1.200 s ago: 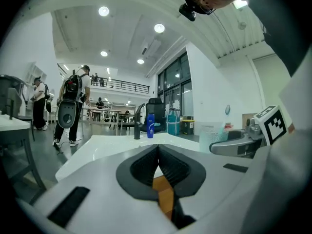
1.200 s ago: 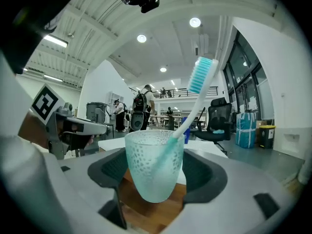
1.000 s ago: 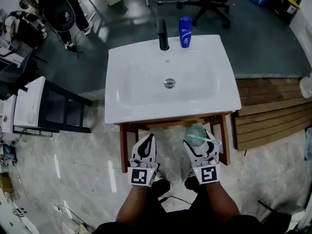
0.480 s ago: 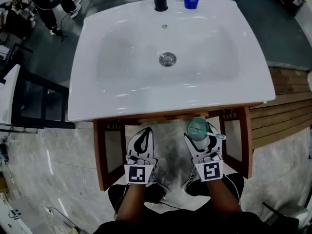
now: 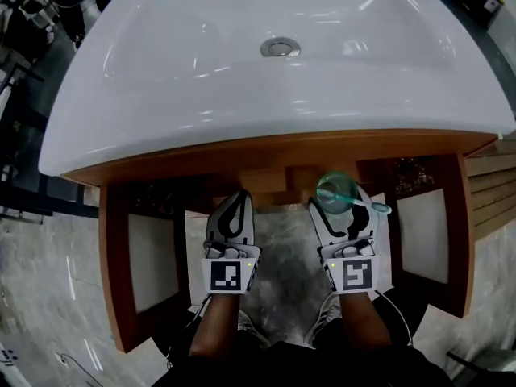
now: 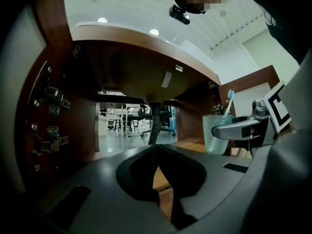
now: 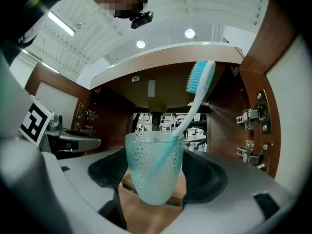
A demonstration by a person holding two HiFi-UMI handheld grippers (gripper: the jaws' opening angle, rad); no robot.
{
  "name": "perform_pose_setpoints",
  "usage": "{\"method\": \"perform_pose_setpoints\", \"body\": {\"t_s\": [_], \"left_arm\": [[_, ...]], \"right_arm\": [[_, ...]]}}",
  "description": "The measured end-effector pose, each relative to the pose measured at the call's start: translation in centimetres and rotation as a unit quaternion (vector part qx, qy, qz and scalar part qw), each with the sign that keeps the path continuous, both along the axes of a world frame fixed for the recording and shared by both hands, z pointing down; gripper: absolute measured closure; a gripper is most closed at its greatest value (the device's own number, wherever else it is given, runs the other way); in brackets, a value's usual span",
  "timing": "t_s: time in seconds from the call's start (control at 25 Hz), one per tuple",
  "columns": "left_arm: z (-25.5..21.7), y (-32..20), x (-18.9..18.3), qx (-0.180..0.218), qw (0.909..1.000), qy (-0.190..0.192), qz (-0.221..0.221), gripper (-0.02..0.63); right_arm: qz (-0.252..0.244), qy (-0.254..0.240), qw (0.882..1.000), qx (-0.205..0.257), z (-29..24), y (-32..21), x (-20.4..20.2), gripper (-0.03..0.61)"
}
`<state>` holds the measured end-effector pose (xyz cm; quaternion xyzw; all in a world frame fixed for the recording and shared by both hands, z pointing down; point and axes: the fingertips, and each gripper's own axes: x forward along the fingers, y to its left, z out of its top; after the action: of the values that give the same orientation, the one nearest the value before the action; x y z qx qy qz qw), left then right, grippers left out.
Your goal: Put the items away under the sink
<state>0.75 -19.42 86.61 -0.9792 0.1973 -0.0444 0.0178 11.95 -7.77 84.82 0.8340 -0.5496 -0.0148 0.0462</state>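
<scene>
We hold both tools low in front of the open cabinet. The left tool (image 5: 239, 204) has its jaws pressed together, with nothing between them. The right tool (image 5: 340, 210) clamps a translucent teal dimpled plastic cup (image 7: 155, 167) by its sides. A blue-and-white toothbrush (image 7: 197, 94) leans in the cup, bristles up and tipped to the right.

The cup hangs at the mouth of the brown wooden under-sink cabinet (image 5: 266, 164), just below its front edge and over a wooden board — we cannot tell whether it touches the board. The white-panelled left door (image 5: 151, 258) and right door (image 5: 423, 234) stand open on either side of the tools, with metal hinges (image 7: 251, 115) on the inner wall.

Further in, a dark pipe (image 7: 155, 120) drops from the basin's underside. Above lies the white ceramic sink basin (image 5: 201, 103) with its round metal drain (image 5: 280, 47).
</scene>
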Motion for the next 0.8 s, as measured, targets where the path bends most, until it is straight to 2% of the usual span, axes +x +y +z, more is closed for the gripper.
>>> {"method": "perform_pose_setpoints", "body": {"t_s": [0.28,0.56,0.8], "left_arm": [[-0.3,-1.2,0.0,0.000,0.9999,-0.004,-0.013,0.598],[-1.0,-1.7,0.0,-0.011,0.9997,-0.002,-0.020,0.598],[-0.9,-1.3,0.0,-0.007,0.9998,-0.009,-0.018,0.598]], "right_arm": [[0.004,-0.024,1.000,-0.016,0.6,-2.2,1.3,0.221],[-0.003,-0.027,0.999,-0.022,0.5,-5.6,3.9,0.221],[-0.009,-0.025,0.999,-0.045,1.1,-8.5,5.8,0.221]]}}
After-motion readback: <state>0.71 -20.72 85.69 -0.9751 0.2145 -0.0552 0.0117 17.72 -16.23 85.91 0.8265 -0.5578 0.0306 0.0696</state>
